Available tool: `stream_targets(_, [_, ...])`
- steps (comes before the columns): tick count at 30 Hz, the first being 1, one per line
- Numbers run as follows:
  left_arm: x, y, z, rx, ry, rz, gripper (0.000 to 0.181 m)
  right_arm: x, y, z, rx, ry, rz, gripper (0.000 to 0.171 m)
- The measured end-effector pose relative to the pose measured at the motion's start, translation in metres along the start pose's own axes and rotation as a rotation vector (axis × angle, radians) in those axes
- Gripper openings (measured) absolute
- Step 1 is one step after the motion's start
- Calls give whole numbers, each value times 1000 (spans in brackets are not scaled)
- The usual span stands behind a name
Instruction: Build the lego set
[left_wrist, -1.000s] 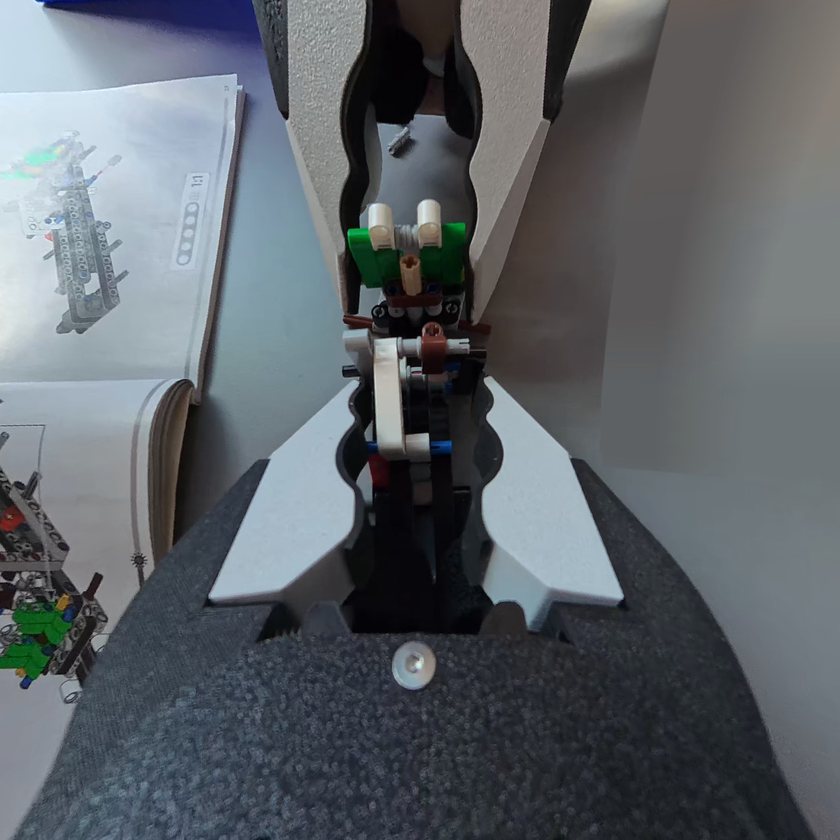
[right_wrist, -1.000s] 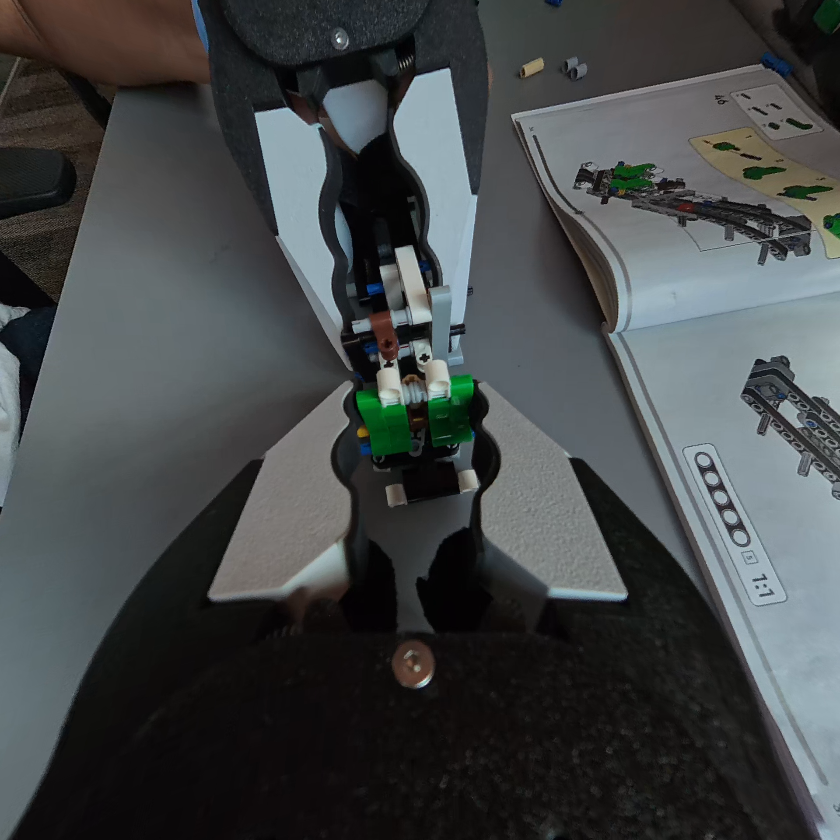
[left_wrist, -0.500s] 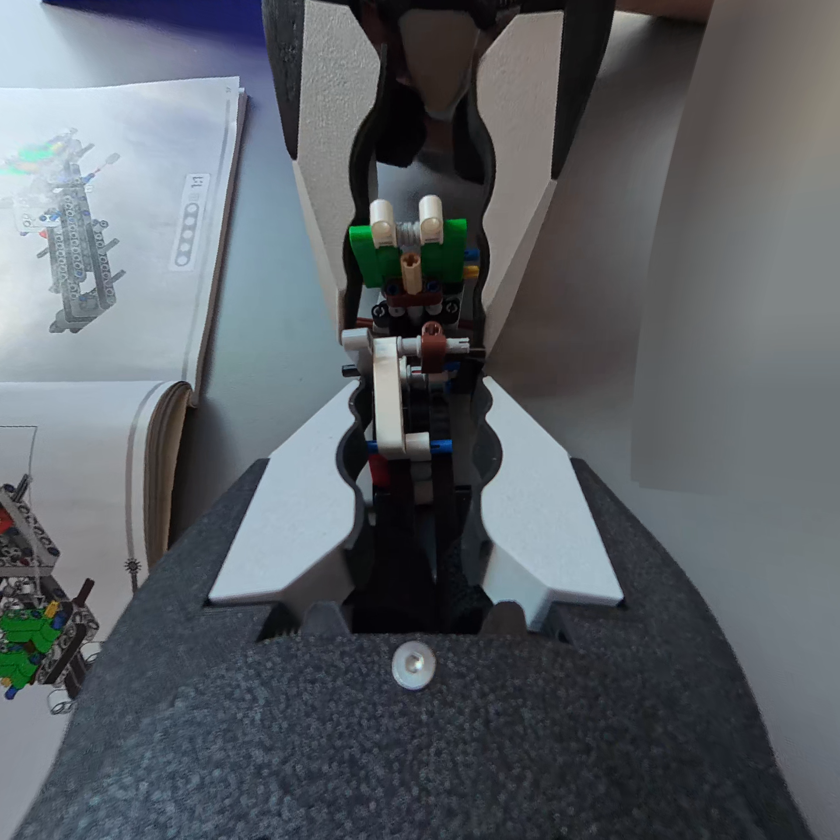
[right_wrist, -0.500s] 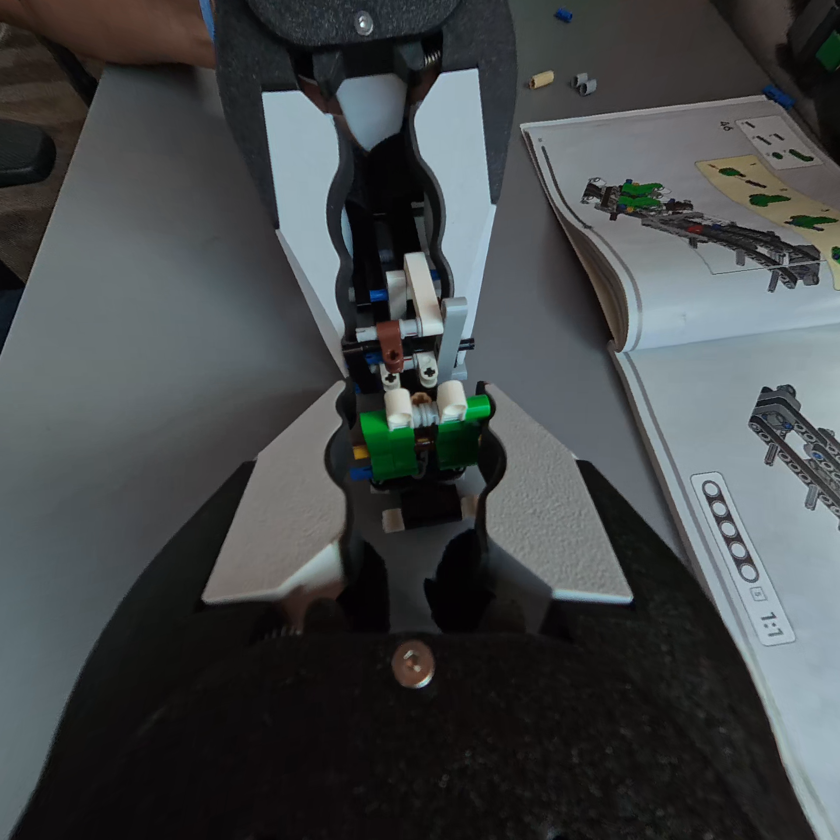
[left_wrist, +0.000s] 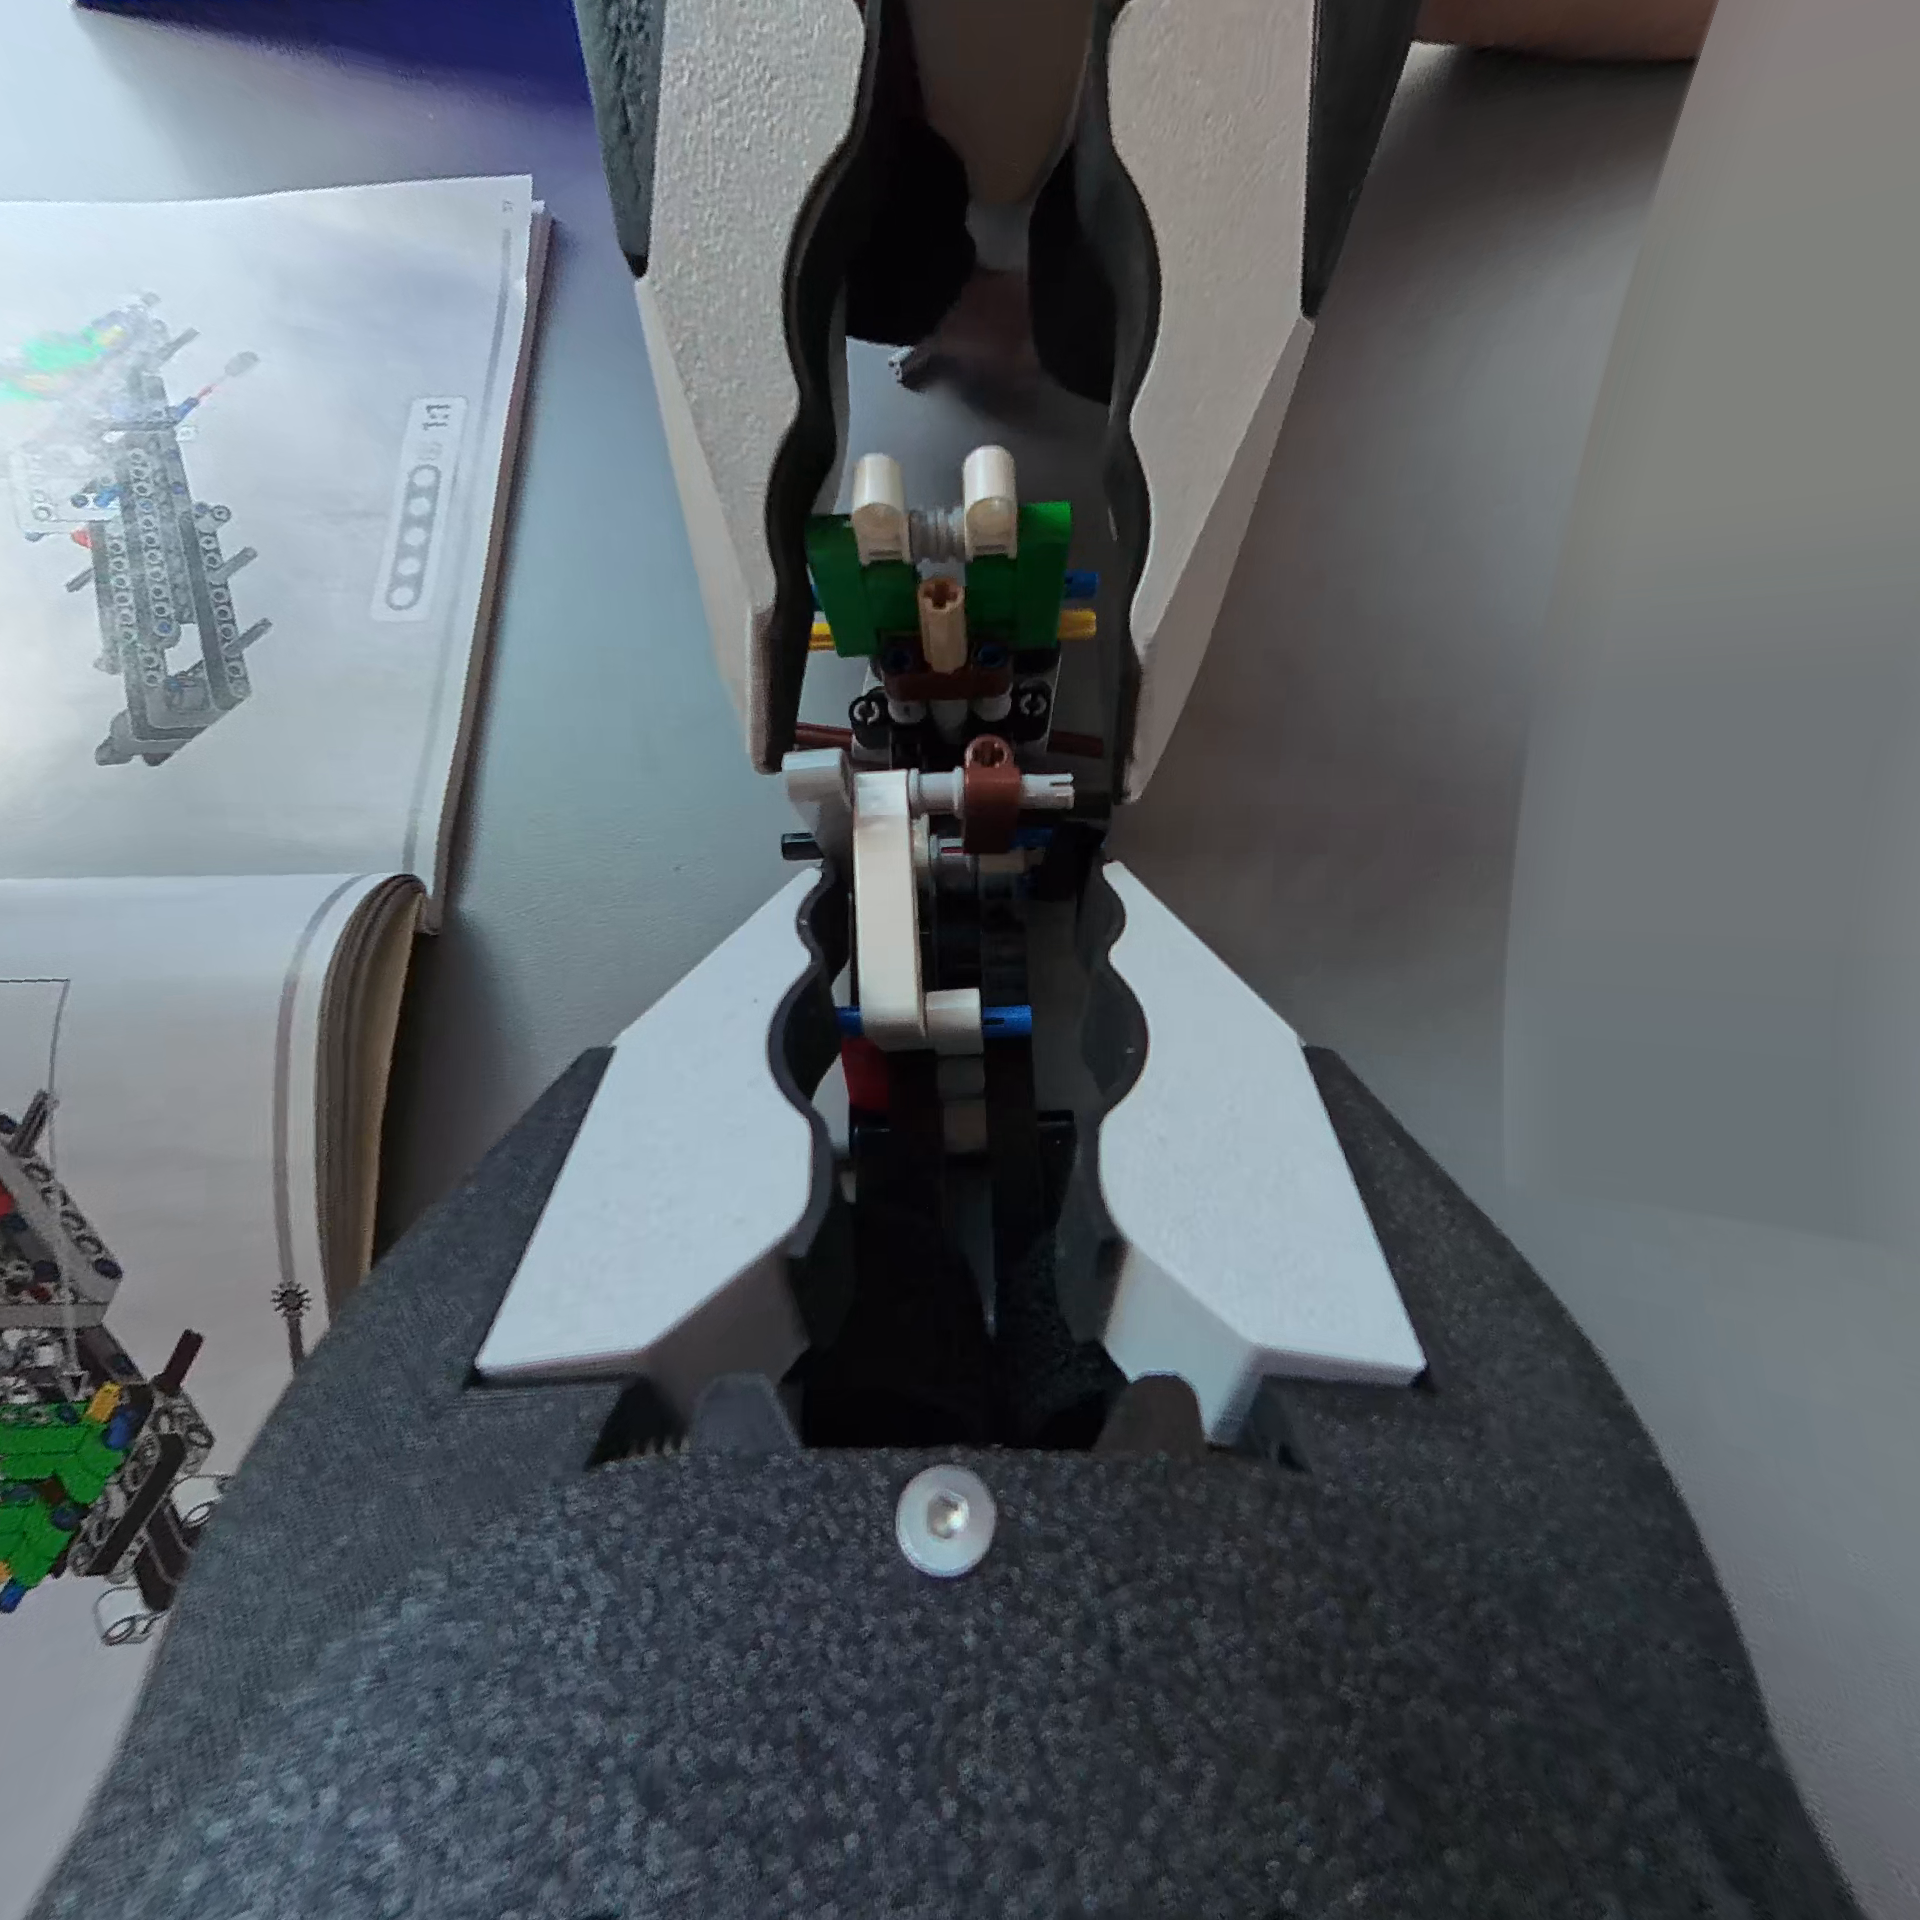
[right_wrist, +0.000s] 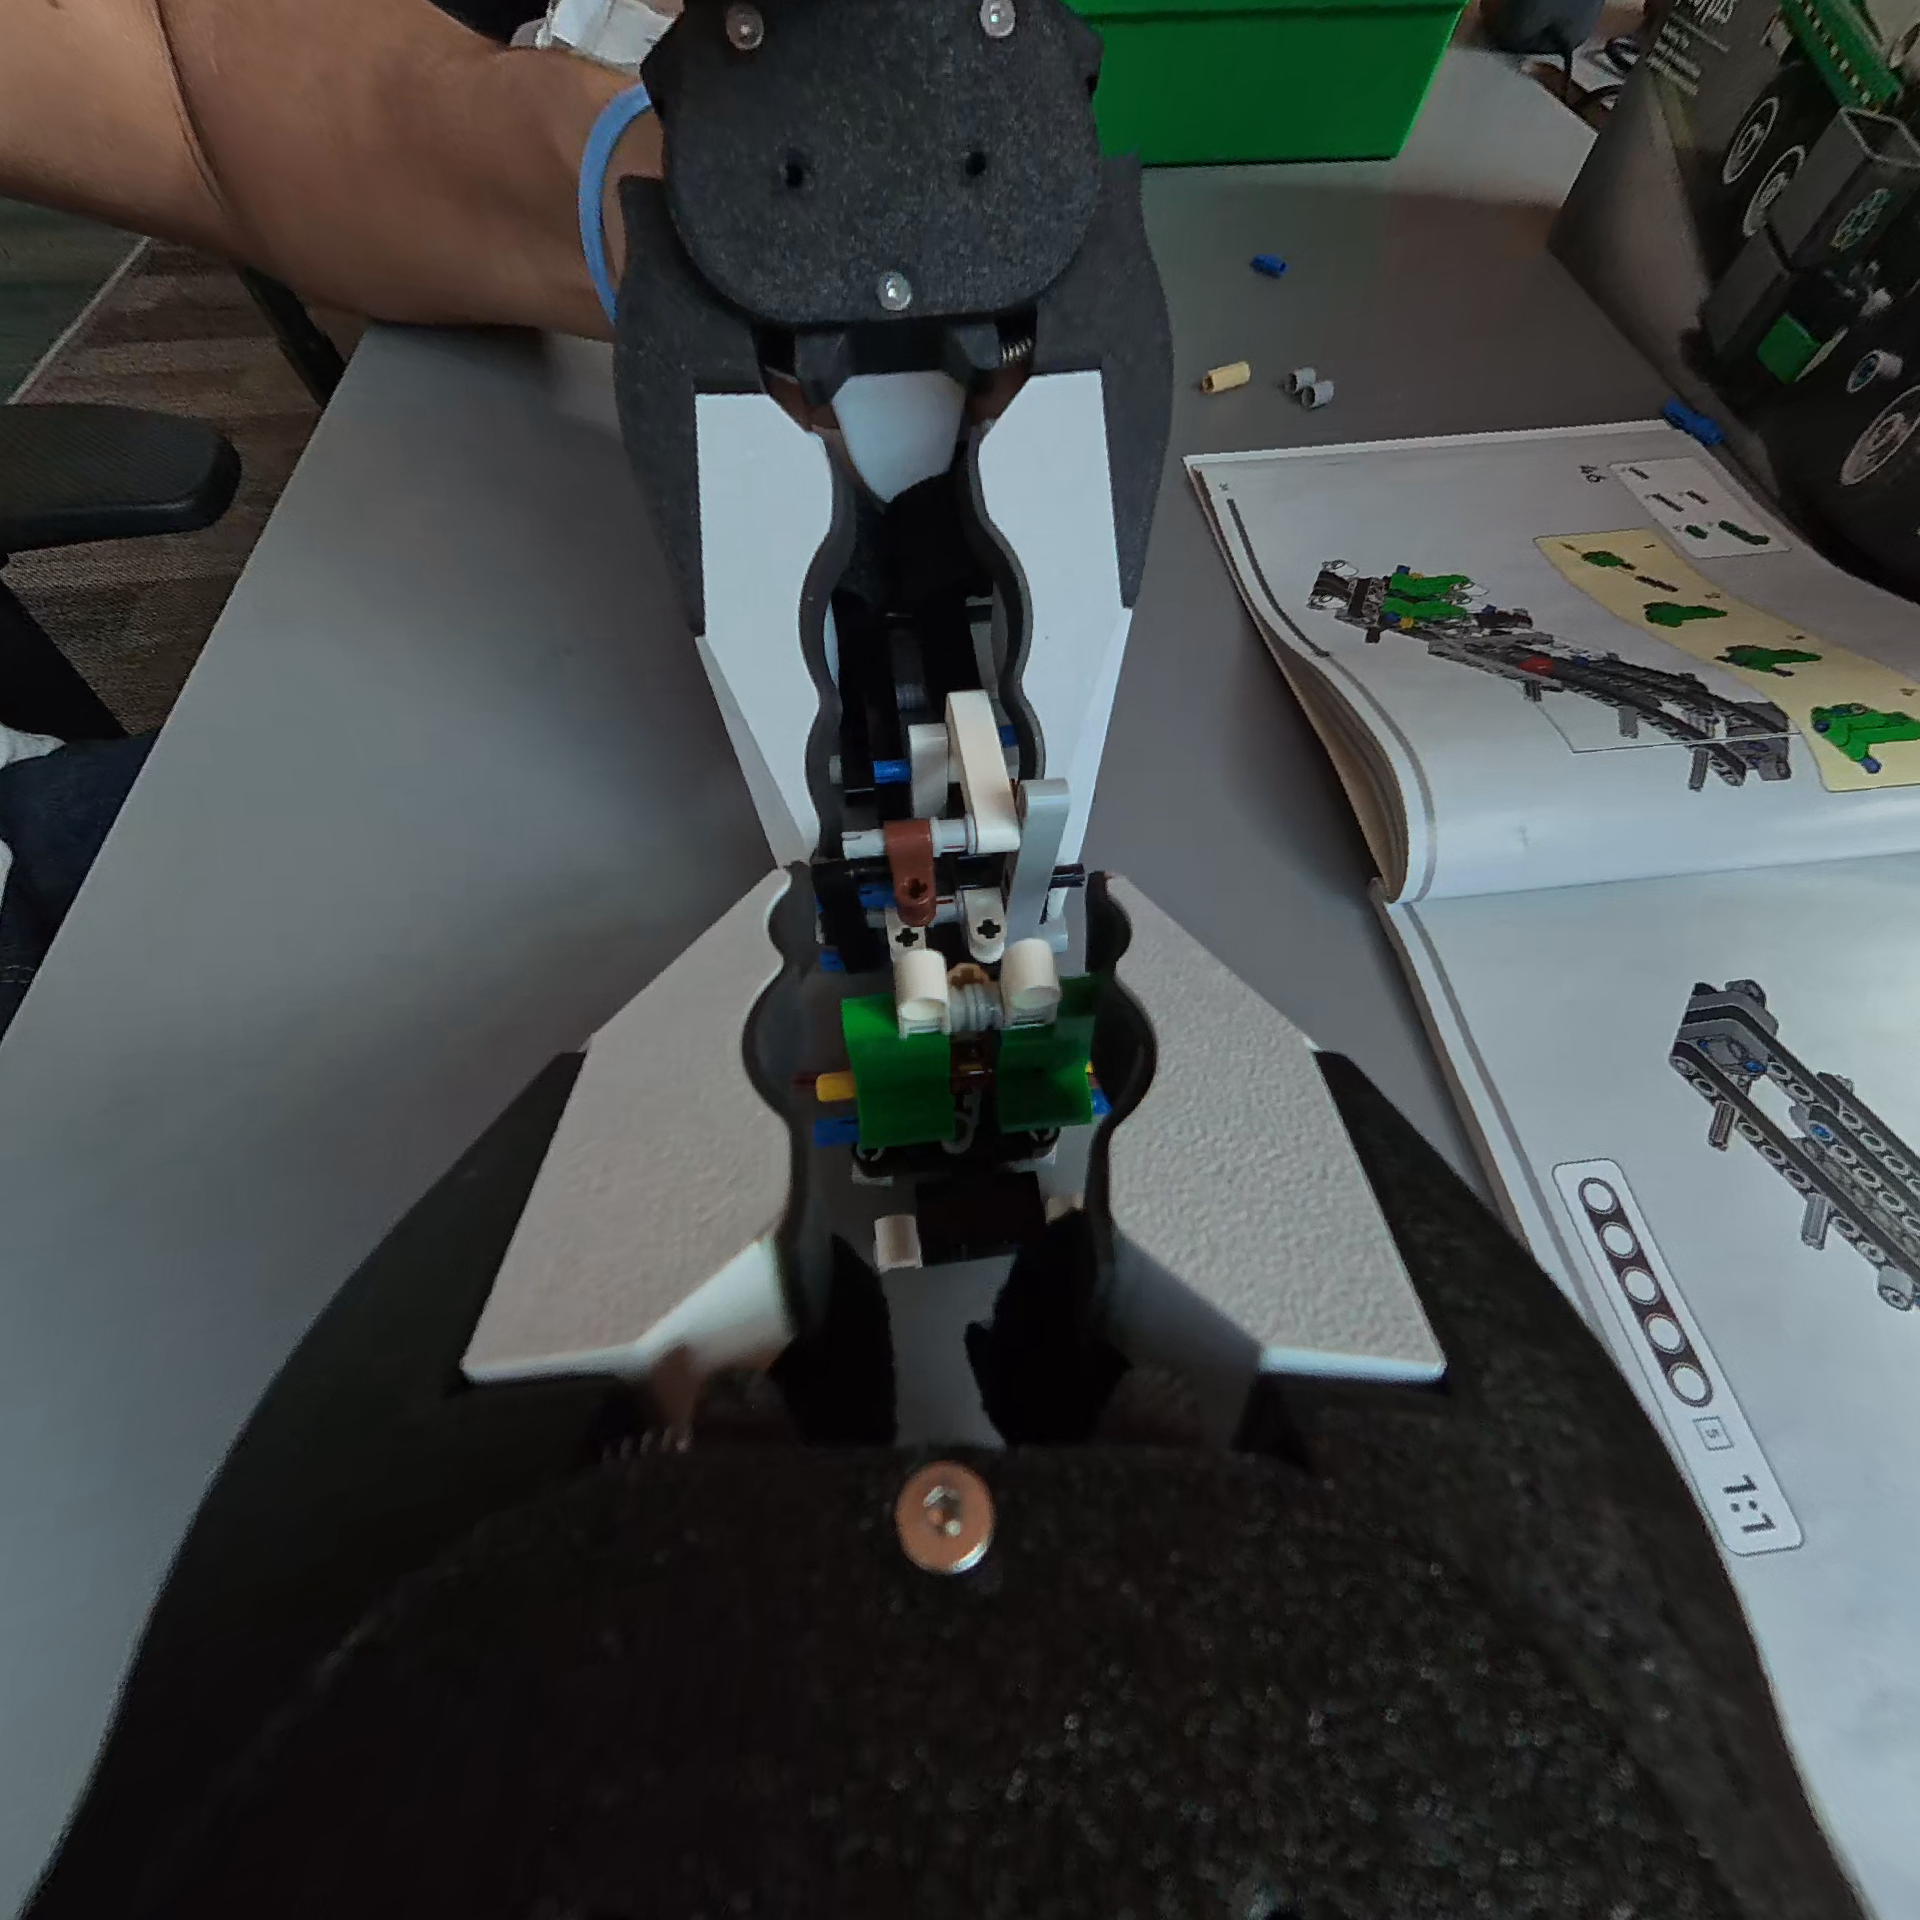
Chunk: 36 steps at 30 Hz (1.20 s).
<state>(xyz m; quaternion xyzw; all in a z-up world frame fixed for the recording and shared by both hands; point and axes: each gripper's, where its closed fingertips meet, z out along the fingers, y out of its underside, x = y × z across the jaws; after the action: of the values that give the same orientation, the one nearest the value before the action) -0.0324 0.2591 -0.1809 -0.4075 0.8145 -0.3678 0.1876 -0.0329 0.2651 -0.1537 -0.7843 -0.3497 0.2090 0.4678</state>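
One lego assembly is held between both grippers above the grey table (right_wrist: 416, 727). My left gripper (left_wrist: 958, 894) is shut on its black end with the white beam (left_wrist: 885, 914). My right gripper (right_wrist: 945, 904) is shut on its green end (right_wrist: 904, 1081), which carries two cream pins and a grey worm gear. The grippers face each other tip to tip. In the left wrist view the green end (left_wrist: 852, 592) sits between the right gripper's fingers (left_wrist: 717, 416). In the right wrist view the white beam (right_wrist: 982, 769) sits between the left gripper's fingers (right_wrist: 748, 582).
An open instruction booklet (right_wrist: 1558, 727) lies right of the grippers; in the left wrist view it (left_wrist: 208, 520) lies to the left. Small loose pieces (right_wrist: 1226, 376) lie beyond it. A green bin (right_wrist: 1268, 73) and a dark box (right_wrist: 1787, 208) stand at the back. A forearm (right_wrist: 364, 187) is behind the left gripper. Both grippers' tips are close together, under 4 cm apart.
Both grippers kept their hold on the assembly. The right wrist view has tilted up, so more of the left gripper and the far table shows. The green end sits lower between the right fingers.
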Motion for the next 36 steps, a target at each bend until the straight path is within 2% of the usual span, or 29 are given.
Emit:
stream_targets(6, [0, 0, 0, -1, 0, -1, 43, -1, 0, 1, -3, -3, -5, 51])
stream_targets(13, [1, 0, 1, -5, -5, 6, 43, -5, 0, 1, -11, -42, 3, 43])
stream_targets(15, [0, 0, 0, -4, -2, -14, 43, -6, -1, 0, -12, -50, 12, 36])
stream_targets(22, [0, 0, 1, -5, -12, 0, 43, -6, -1, 0, -19, -38, -14, 36])
stream_targets(31, [-2, 0, 1, -4, -26, 5, 43, -3, 2, 2, -60, 8, -23, 53])
stream_targets(36, [2, -1, 2, -3, 0, 23, 43, -5, 1, 4, -72, -1, -46, 49])
